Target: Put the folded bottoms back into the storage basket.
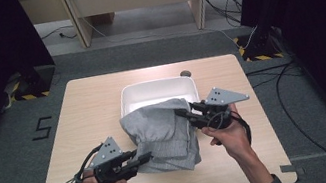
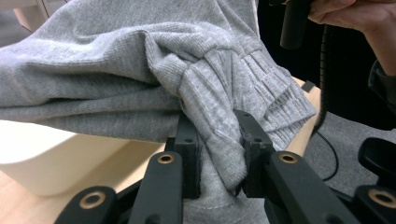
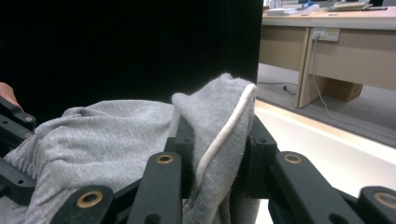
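Folded grey knitted cotton garment (image 1: 163, 132) at frame centre, draped over near rim of white rectangular plastic tub (image 1: 156, 88). Left gripper (image 1: 143, 158) pinching ribbed hem; right gripper (image 1: 182, 113) pinching white-piped edge. Judgement: lift both ends level, keep fold taut, clear rim before lowering into tub.

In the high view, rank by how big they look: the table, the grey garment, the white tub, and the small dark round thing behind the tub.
1. Table, clearly largest.
2. Grey garment and white tub: unsure; the garment, pinched by both grippers, covers the tub's near part and sits nearer the camera.
3. Small dark round thing, smallest.
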